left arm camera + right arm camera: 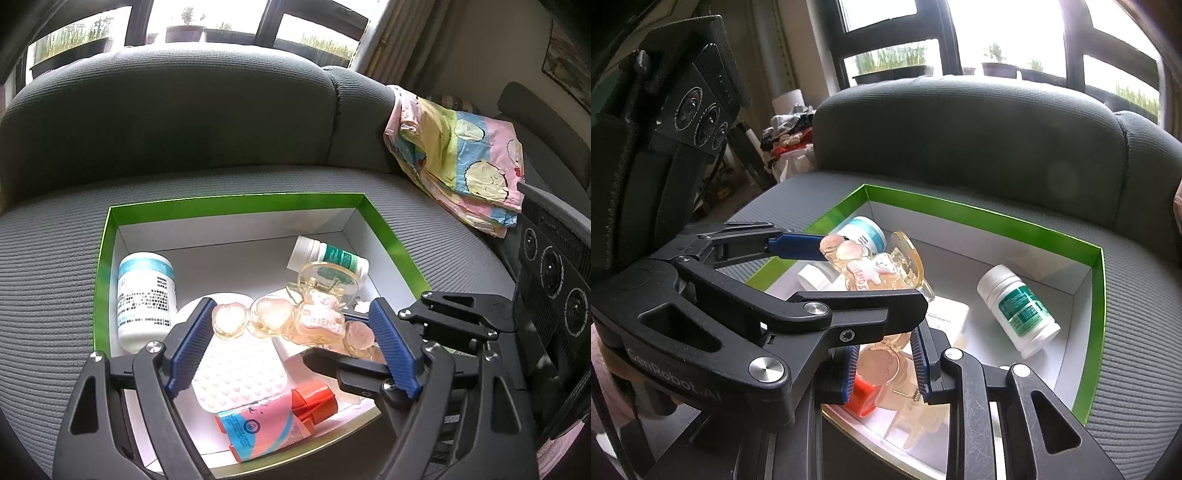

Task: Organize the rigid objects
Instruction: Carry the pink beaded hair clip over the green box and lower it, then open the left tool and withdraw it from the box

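Grey ribbed sofa cushion (55, 258) carries an open box (236, 201) with a green rim and white inside, under a window with potted plants.

Left of the left gripper's (291, 343) fingers, a large white bottle with a blue band (146, 291) lies in the box. Those fingers stand spread, their blue pads on either side of a clear amber hair clip (314, 317) with a bear charm; whether the pads touch it I cannot tell. Beneath them lies a pale pink pad (240, 376), and nearer the camera a pink tube with a red cap (273, 417). Beyond the fingers to the right, a small white bottle with a green label (328, 256) lies on its side.

From the right wrist view, the right gripper (886, 363) pinches the clip's lower end (882, 363) tightly, holding it above the box floor.

Judged from this, the clip is being placed or passed over the box. Next, 1 gripper must let go while the other lowers the clip into free space between the 2 bottles.
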Tool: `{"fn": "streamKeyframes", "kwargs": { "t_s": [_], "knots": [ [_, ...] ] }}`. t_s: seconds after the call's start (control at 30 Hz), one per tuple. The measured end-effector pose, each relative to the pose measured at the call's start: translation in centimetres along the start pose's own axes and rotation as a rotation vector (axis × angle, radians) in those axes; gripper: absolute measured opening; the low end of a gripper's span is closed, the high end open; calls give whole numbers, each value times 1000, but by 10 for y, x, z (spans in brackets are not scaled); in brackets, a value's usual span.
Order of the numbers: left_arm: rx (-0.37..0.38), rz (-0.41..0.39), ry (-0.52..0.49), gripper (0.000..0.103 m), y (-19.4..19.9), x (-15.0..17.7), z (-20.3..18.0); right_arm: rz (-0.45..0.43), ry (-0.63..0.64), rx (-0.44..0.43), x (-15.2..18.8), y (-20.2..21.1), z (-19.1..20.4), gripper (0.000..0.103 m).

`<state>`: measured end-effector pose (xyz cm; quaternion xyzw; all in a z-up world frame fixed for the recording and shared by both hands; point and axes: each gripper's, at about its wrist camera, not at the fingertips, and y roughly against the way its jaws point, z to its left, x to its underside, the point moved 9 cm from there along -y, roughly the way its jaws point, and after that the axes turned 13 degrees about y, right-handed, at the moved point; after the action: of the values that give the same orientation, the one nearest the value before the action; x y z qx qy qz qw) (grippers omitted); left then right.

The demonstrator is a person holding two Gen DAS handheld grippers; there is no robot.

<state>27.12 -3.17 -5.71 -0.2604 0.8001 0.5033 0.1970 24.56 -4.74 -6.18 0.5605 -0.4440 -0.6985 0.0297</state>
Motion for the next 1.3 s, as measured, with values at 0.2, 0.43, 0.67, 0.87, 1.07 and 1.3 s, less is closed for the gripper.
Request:
{"fn": "streamKeyframes", "kwargs": {
  "t_s": [0.2,0.43,0.67,0.87,1.07,1.3],
  "knots": [
    [1,4,6,83,-2,1,5,5,1,0,2,-2,0,28],
    [1,11,9,83,-5,1,8,14,-1,-2,4,-7,0,28],
    [1,18,18,83,-7,1,12,26,-4,-7,7,-13,-1,28],
    [8,25,36,83,-8,1,16,35,-17,-21,8,-16,-3,28],
    [24,40,69,84,-8,3,19,45,-27,-20,10,-18,-1,28],
    [9,49,79,84,-7,5,22,54,-50,-18,11,-20,-1,31]
  ]
}}
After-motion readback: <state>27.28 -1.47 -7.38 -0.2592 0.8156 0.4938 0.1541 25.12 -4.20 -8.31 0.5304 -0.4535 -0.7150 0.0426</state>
